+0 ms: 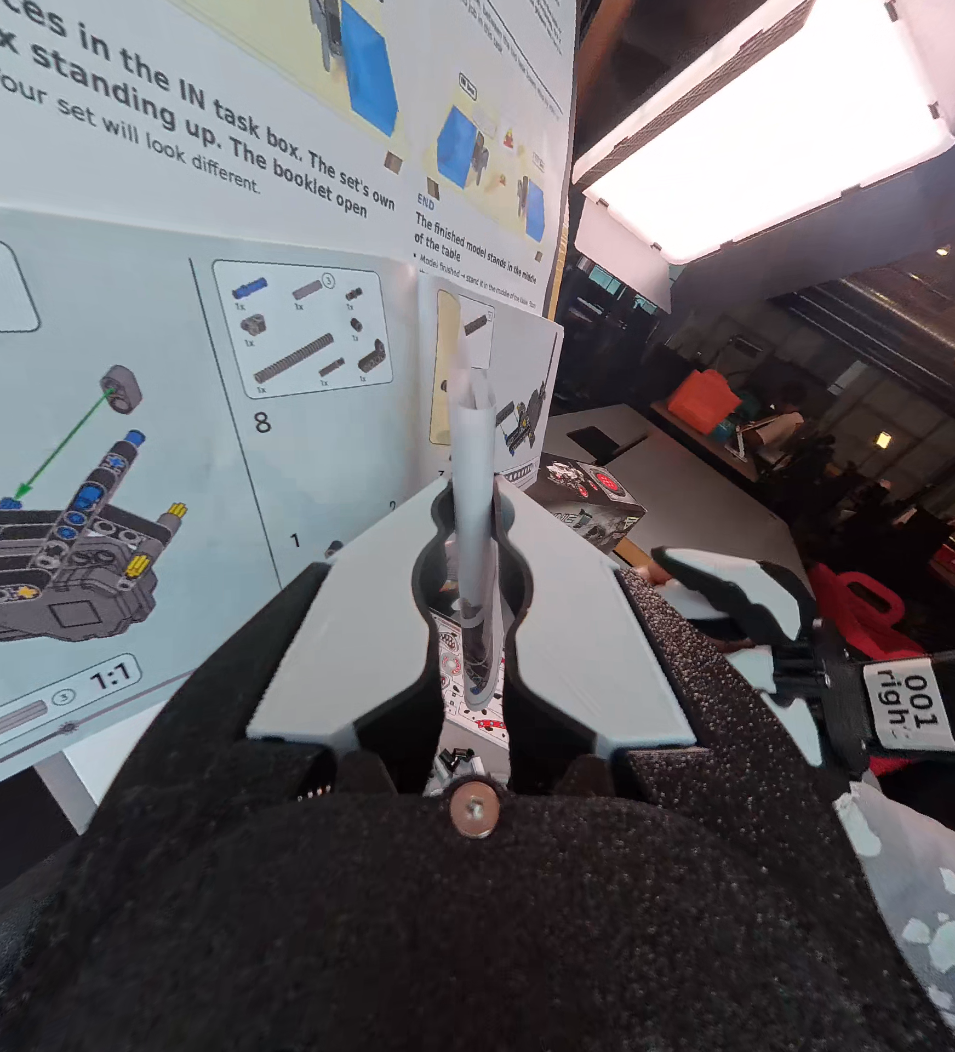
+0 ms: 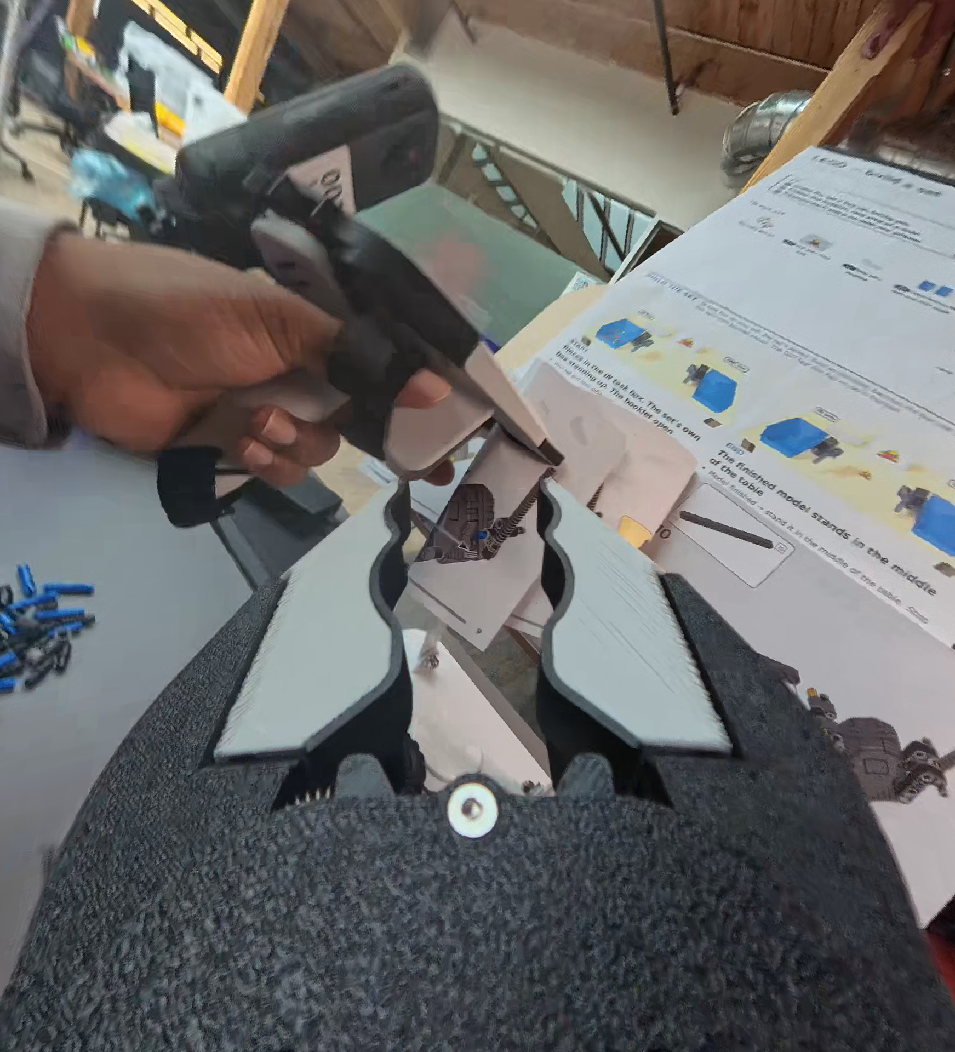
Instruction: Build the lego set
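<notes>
Page point(image 1: 472, 512) is pinched edge-on in our left gripper point(image 1: 472, 501), right gripper point(image 2: 472, 495) spread wide, empty. Yank it and we tear the booklet point(image 1: 122, 455).

Smooth matt grey plastic fingers point(image 2: 321, 643) on rough, grainy black gripper body point(image 2: 463, 939). Glossy paper booklet point(image 1: 93, 455); matt paper poster point(image 2: 805, 398). Shiny metal screw point(image 2: 472, 808). Bare wooden beams point(image 2: 839, 85).
</notes>
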Motion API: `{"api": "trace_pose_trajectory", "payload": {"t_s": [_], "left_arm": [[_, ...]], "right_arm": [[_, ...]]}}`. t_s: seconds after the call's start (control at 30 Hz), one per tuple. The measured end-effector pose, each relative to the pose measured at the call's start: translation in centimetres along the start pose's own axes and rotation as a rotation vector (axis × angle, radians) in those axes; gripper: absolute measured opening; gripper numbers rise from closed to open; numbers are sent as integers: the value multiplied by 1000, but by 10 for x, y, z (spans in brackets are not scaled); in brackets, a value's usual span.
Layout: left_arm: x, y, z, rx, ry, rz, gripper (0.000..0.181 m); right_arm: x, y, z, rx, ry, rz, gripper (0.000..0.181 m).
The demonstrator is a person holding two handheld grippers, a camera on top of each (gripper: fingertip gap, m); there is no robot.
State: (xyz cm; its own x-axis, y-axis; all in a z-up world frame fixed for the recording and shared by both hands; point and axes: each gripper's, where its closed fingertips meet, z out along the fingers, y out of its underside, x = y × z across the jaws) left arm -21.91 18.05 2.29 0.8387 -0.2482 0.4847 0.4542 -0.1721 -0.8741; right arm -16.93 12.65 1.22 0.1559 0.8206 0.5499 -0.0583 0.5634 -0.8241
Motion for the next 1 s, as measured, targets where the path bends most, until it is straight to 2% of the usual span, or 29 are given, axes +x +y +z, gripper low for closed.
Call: {"api": "trace_pose_trajectory", "payload": {"t_s": [0.03, 0.1, 0.17, 0.27, 0.33, 0.37, 0.43, 0.5, 0.57, 0.63, 0.7, 0.8, 0.87, 0.93, 1.0], "left_arm": [[-3, -3, -4, 4, 1, 2, 11], [-9, -10, -11, 11, 1, -1, 12], [-14, -20, -18, 24, -8, 1, 13], [-20, -34, -24, 40, -33, 20, 19], [-21, -45, -31, 64, -59, 23, 29], [-21, -55, -38, 105, -80, 16, 30], [-15, -77, -64, 255, -107, 1, 32], [-12, -86, -97, 396, -149, -21, 34], [-24, -67, -119, 448, -231, -69, 35], [-43, -28, -125, 438, -294, -160, 42], [-56, 17, -116, 409, -290, -304, 46], [-60, 71, -80, 337, -188, -529, 55], [-65, 85, -58, 343, -88, -736, 62], [-76, 83, -45, 444, 41, -990, 69], [-91, 79, -38, 531, 92, -1110, 71]], "right_arm": [[14, -7, -8, 52, 37, 99, 34], [58, 2, -16, 60, 182, 272, 20], [91, 32, -10, -65, 288, 340, 17], [83, 55, 26, -247, 205, 371, 50], [82, 67, 45, -370, 274, 310, 58], [81, 71, 54, -403, 299, 292, 73], [80, 79, 65, -446, 359, 281, 85], [78, 83, 71, -442, 411, 277, 95], [76, 84, 74, -436, 455, 248, 101], [74, 87, 77, -436, 482, 220, 107], [75, 89, 78, -431, 507, 203, 107], [75, 89, 79, -427, 519, 193, 106], [74, 89, 78, -429, 513, 191, 105], [73, 90, 77, -432, 499, 194, 103], [73, 90, 76, -429, 481, 206, 102]]}}
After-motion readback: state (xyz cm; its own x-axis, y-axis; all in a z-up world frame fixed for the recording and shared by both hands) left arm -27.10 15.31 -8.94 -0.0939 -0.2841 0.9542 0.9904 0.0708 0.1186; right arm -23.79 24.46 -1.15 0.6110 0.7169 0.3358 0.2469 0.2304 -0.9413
